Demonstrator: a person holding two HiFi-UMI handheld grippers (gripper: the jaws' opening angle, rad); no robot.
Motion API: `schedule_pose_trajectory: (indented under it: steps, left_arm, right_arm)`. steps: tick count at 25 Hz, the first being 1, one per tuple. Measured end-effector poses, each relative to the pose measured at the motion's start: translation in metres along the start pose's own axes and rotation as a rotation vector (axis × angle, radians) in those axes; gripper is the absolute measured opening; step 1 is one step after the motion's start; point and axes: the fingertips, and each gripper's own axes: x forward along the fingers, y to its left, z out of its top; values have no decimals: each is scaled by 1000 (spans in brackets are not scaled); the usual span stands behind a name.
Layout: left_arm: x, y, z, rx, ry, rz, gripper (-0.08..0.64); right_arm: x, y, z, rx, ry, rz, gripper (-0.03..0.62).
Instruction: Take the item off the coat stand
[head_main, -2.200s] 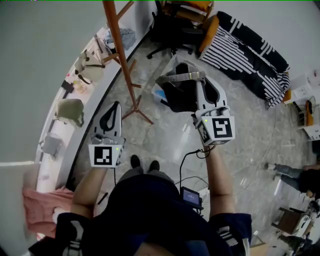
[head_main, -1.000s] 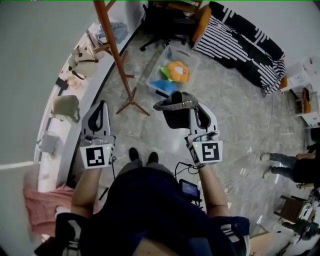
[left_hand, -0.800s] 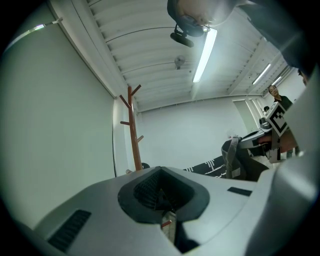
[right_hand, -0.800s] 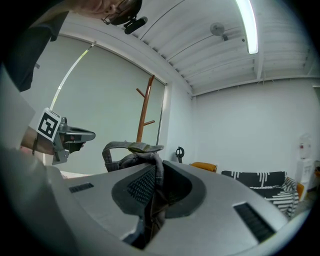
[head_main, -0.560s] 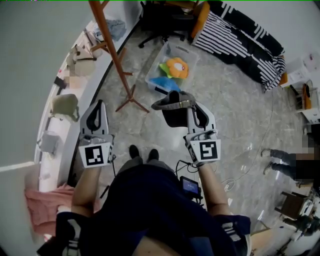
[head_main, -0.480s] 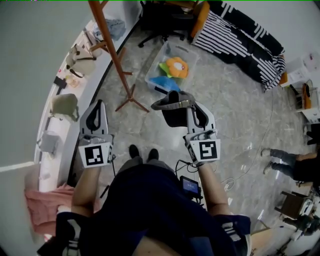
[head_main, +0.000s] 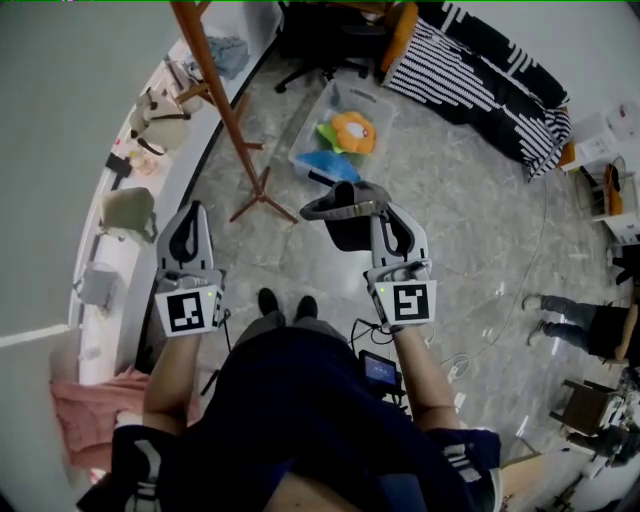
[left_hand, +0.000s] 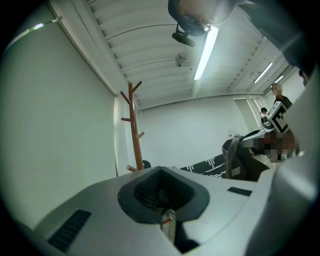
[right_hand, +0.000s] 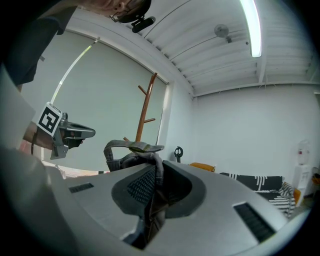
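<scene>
A brown wooden coat stand (head_main: 215, 90) rises at the upper left of the head view, its pegs bare where I can see them. My right gripper (head_main: 377, 210) is shut on the grey strap (right_hand: 132, 146) of a black bag (head_main: 345, 232), which hangs free of the stand over the floor. The strap runs down between the jaws of the right gripper (right_hand: 154, 190). My left gripper (head_main: 188, 215) is held beside it, jaws together with nothing in them, the same in its own view (left_hand: 166, 207). The stand (left_hand: 134, 130) shows behind it.
A clear bin (head_main: 372, 98) of soft toys sits on the floor past the bag. A striped black-and-white cushion (head_main: 480, 80) and an office chair (head_main: 320, 40) stand further back. A ledge (head_main: 150, 240) with small bags runs along the left wall. A person's legs (head_main: 585, 325) are at right.
The bag and right gripper have come back toward me and away from the stand, uncovering the toy bin. The left gripper has shifted slightly left.
</scene>
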Motion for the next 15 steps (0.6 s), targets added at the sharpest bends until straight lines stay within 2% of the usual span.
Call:
schedule_pose_trajectory:
  steps: [15]
  left_arm:
    - [-5,3,-4,-3,0,9,23]
  right_arm:
    - [-1,-1,3,-26,-14,-8,38]
